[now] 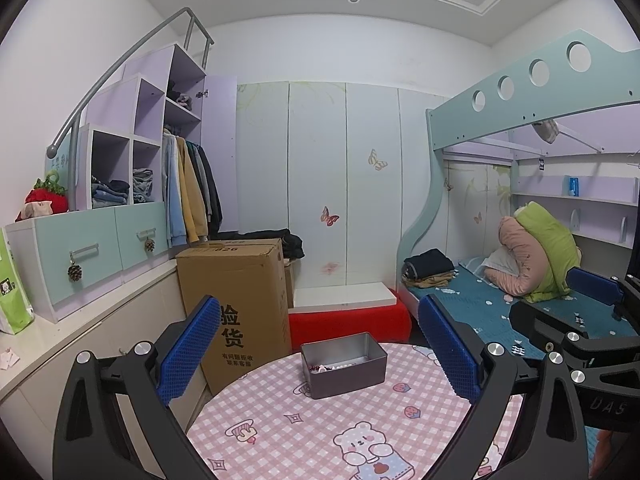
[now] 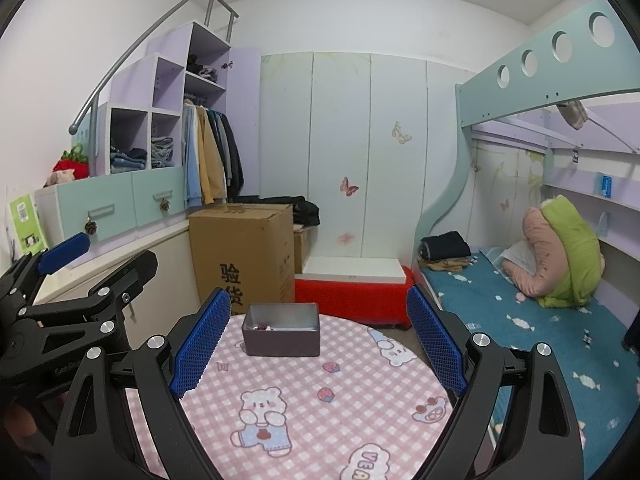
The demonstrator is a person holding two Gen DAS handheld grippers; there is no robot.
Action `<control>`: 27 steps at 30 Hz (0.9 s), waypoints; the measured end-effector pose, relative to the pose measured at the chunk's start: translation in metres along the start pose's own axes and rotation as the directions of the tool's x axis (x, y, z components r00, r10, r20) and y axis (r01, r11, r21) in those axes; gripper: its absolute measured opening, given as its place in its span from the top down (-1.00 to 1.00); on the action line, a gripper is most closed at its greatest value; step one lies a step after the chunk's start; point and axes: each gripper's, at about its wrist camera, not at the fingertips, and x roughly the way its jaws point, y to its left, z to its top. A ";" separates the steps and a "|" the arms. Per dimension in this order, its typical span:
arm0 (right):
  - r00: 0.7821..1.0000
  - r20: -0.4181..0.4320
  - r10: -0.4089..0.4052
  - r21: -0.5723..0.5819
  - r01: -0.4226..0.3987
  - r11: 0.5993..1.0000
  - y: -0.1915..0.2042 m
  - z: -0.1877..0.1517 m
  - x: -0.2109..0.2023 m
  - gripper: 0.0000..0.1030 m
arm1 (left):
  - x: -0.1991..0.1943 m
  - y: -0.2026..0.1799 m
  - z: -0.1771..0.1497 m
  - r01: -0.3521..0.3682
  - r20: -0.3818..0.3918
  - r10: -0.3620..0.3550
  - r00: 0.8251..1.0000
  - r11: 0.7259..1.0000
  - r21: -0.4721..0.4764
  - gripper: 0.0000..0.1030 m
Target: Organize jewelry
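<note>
A grey metal tin (image 1: 344,364) stands open at the far edge of a round table with a pink checked cloth (image 1: 320,432). Small jewelry pieces (image 1: 320,368) lie in its left corner; they also show in the right wrist view (image 2: 265,327), inside the tin (image 2: 281,335). My left gripper (image 1: 320,354) is open and empty, held above the near side of the table. My right gripper (image 2: 319,342) is open and empty, to the right of the left one. Each gripper shows at the edge of the other's view.
A tall cardboard box (image 1: 236,300) stands just left of the table. A red stool with a white board (image 1: 348,316) sits behind it. A bunk bed with bedding (image 2: 540,300) is at the right. A low cabinet top (image 1: 48,344) runs along the left wall.
</note>
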 end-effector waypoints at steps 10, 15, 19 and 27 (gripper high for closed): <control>1.000 -0.002 0.000 0.000 0.000 1.000 0.001 0.000 0.000 -0.69 | 0.001 0.000 0.000 0.000 -0.002 0.000 1.000 1.000 0.000 -0.86; 1.000 -0.006 0.000 0.000 0.000 1.000 0.002 -0.001 0.000 -0.69 | 0.001 0.000 0.000 0.000 -0.002 0.000 1.000 1.000 0.001 -0.86; 1.000 -0.007 0.000 0.000 0.000 1.000 0.002 0.000 0.000 -0.69 | 0.001 0.000 0.000 0.001 -0.003 -0.001 1.000 1.000 0.001 -0.86; 1.000 -0.008 0.001 0.001 -0.001 1.000 0.001 0.001 0.000 -0.69 | 0.001 0.001 0.000 0.001 -0.003 -0.001 1.000 1.000 -0.001 -0.86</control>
